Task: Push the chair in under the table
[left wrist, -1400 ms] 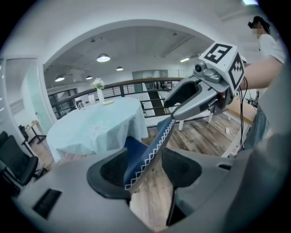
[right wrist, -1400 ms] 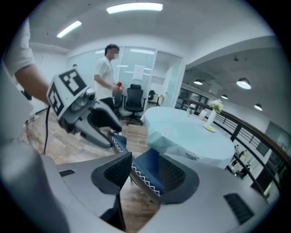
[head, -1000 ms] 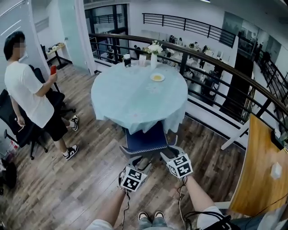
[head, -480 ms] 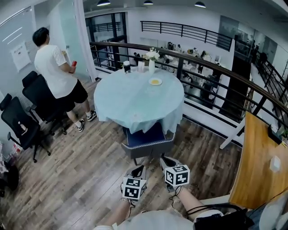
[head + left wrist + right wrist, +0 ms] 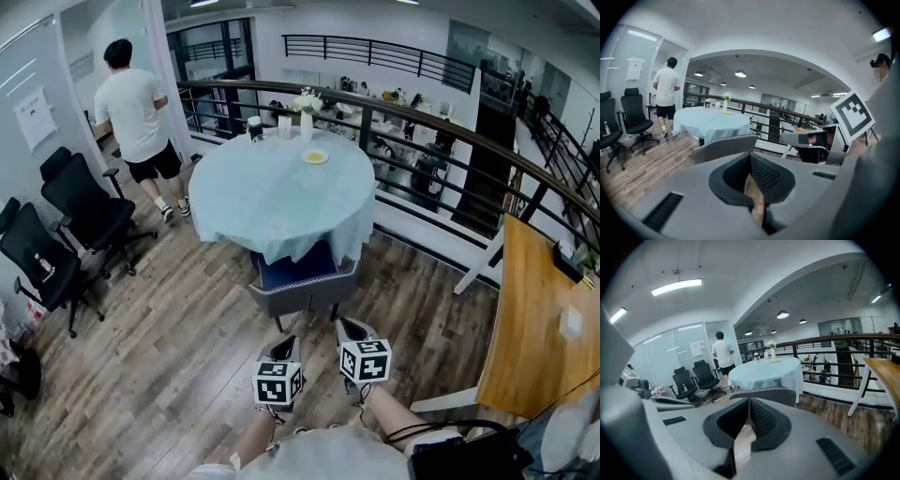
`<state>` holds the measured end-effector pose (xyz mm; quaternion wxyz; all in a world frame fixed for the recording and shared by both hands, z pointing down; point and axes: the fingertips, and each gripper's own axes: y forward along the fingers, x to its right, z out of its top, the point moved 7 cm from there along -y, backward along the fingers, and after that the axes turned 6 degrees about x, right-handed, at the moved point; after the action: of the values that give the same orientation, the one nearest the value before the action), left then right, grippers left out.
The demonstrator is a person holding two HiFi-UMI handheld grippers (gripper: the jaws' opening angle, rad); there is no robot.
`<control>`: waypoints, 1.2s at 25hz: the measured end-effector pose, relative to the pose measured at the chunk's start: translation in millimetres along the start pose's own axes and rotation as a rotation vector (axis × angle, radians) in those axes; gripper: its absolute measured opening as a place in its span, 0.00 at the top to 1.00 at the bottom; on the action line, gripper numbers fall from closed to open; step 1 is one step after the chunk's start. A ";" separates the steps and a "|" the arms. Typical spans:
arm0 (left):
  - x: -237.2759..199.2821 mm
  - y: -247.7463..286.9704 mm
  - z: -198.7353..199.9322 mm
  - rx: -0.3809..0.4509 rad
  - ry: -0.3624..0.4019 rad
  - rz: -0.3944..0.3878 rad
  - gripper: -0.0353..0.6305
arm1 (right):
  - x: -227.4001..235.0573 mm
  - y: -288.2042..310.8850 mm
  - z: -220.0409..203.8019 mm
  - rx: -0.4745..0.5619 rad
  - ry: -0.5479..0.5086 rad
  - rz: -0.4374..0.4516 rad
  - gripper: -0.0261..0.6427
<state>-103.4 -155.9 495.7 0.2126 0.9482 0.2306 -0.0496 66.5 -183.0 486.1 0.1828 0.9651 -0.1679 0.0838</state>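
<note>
The grey chair with a blue seat stands with its seat partly under the round table, which wears a light blue cloth. Both grippers hang in the air a little short of the chair's back, touching nothing. My left gripper is shut and empty. My right gripper has its jaws closing, tips nearly together, with nothing between them. In the left gripper view, the chair's back and table lie beyond the left gripper. The right gripper view shows the chair beyond the right gripper.
A person in a white shirt walks away at the back left. Two black office chairs stand by the left wall. A black railing runs behind the table. A wooden desk is at my right. On the table are a vase and plate.
Both grippers have drawn back from the chair's backrest toward me, and their jaws have gone from open to together. The person has walked from the left side to the back left.
</note>
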 end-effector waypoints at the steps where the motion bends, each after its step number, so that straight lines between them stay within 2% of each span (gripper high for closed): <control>1: 1.0 0.2 -0.6 0.000 -0.010 -0.007 0.94 | 0.5 -1.2 -0.4 -0.001 -0.010 -0.003 0.92; 4: 2.8 0.1 -2.4 -0.001 -0.034 -0.012 0.94 | 0.1 -4.3 -3.4 -0.010 -0.046 -0.004 0.92; 9: 7.0 -3.6 -2.7 0.000 -0.007 0.008 0.94 | -0.8 -10.2 -7.0 -0.031 -0.048 0.011 0.92; 14: 11.8 -7.8 -3.6 0.010 -0.011 0.006 0.94 | -6.3 -16.6 -4.4 -0.049 -0.146 0.018 0.94; 30: 28.1 -18.3 -17.0 0.005 -0.035 0.002 0.94 | -0.8 -39.4 -19.6 -0.089 -0.118 0.018 0.94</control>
<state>-87.0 -122.2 498.8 0.2142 0.9480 0.2257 -0.0666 77.8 -140.7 491.2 0.2143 0.9578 -0.1904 0.0207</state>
